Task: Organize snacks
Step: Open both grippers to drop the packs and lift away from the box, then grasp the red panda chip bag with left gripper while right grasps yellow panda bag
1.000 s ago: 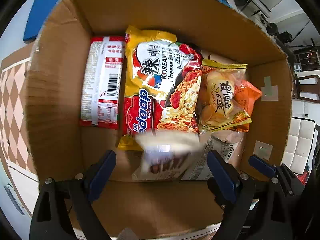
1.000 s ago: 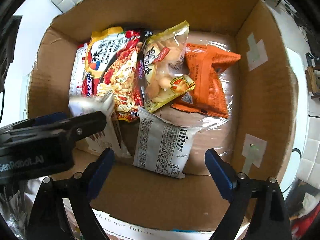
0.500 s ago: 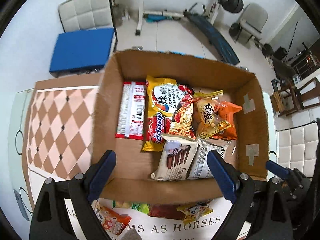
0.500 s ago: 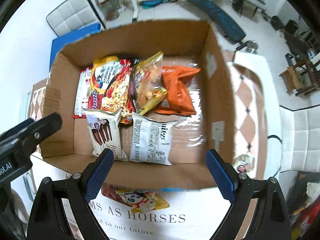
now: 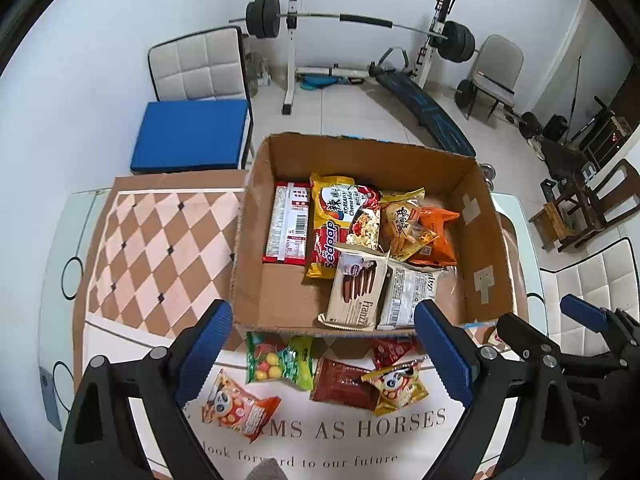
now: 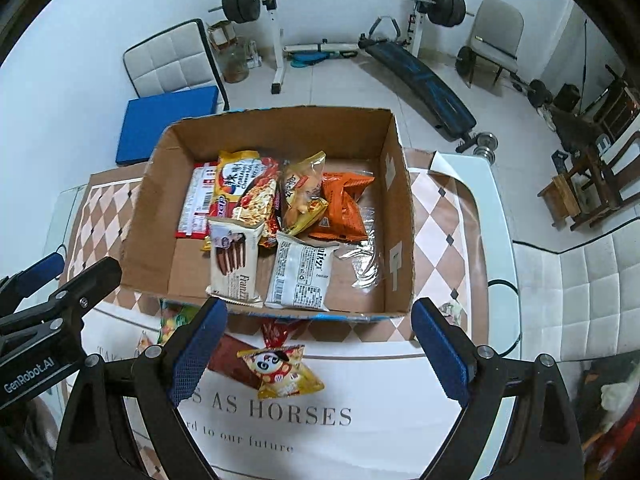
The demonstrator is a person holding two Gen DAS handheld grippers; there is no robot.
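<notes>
On the tabletop [image 5: 132, 240], loose snack packets [image 5: 344, 380] lie just below both wide-open, empty tongs, nearer the left tongs [image 5: 324, 354].

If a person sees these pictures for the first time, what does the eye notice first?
The open cardboard box in the middle, with snack packets lying inside. Nearer the camera, loose packets such as the green candy bag lie on the table. Behind everything, a barbell rack stands against the wall.

Home gym rm w/ barbell rack [image 5: 294, 16], sit-up bench [image 5: 424, 114], tiled floor.
</notes>
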